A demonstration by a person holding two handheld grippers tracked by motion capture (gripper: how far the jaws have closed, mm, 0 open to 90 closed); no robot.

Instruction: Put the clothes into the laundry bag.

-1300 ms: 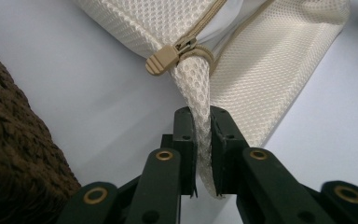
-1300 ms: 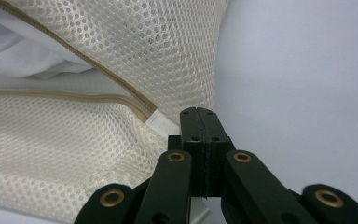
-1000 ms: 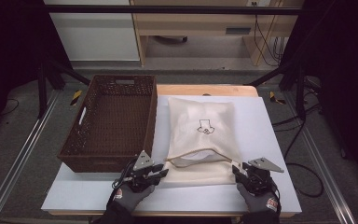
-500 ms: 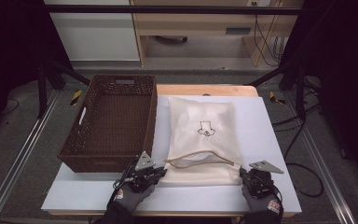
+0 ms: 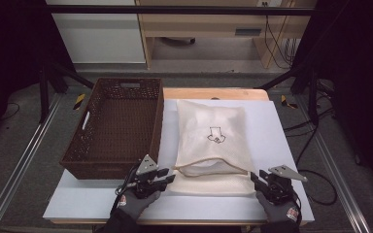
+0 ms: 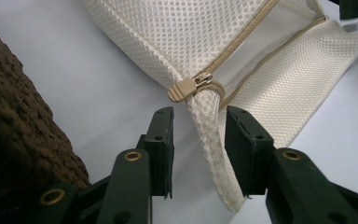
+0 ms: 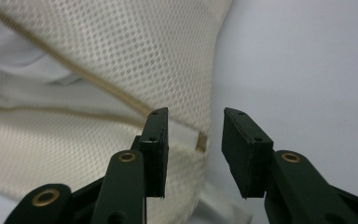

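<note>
Landmark: mesh bag (image 5: pixel 212 141), zipper mouth gaping.
Left gripper (image 6: pixel 198 135): jaws just opened, apart astride bag's corner below zipper pull (image 6: pixel 182 88).
Right gripper (image 7: pixel 195 135): jaws just opened, apart beside bag's opposite corner.

no readable text; small dark line-drawn emblem on mesh bag (image 5: pixel 212 133), not legible.

A brown woven basket (image 5: pixel 116 128) sits on the left side of the white bench (image 5: pixel 272 145). It is open on top, with handle holes.
</note>
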